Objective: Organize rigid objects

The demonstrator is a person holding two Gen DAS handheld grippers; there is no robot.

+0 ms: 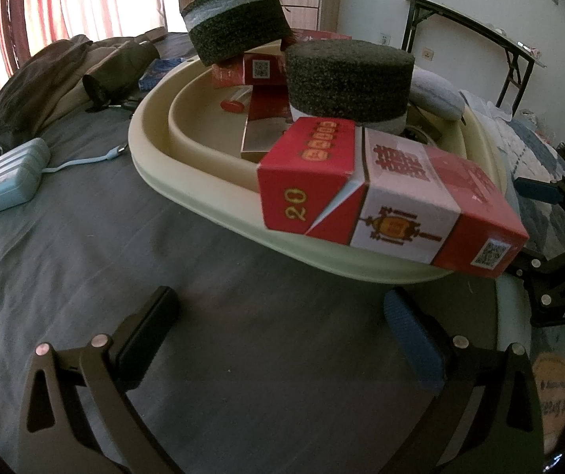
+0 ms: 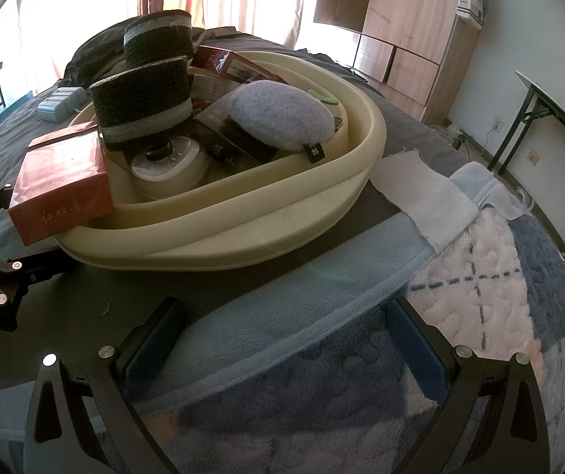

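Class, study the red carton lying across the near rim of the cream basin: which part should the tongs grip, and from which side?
Grip the red carton across its two broad flat faces, at the end overhanging the cream basin's rim, coming from the bed side; that end looks free, while foam blocks crowd the inner end.

The cream basin (image 1: 187, 197) is viewed from low over the bed (image 1: 85, 260) by the left wrist camera, close by, facing the curtained window. From the opposite flank, above a blue blanket (image 2: 480, 296), it is viewed by the right wrist camera. The basin and the red box (image 1: 393, 197) on its rim are shared.
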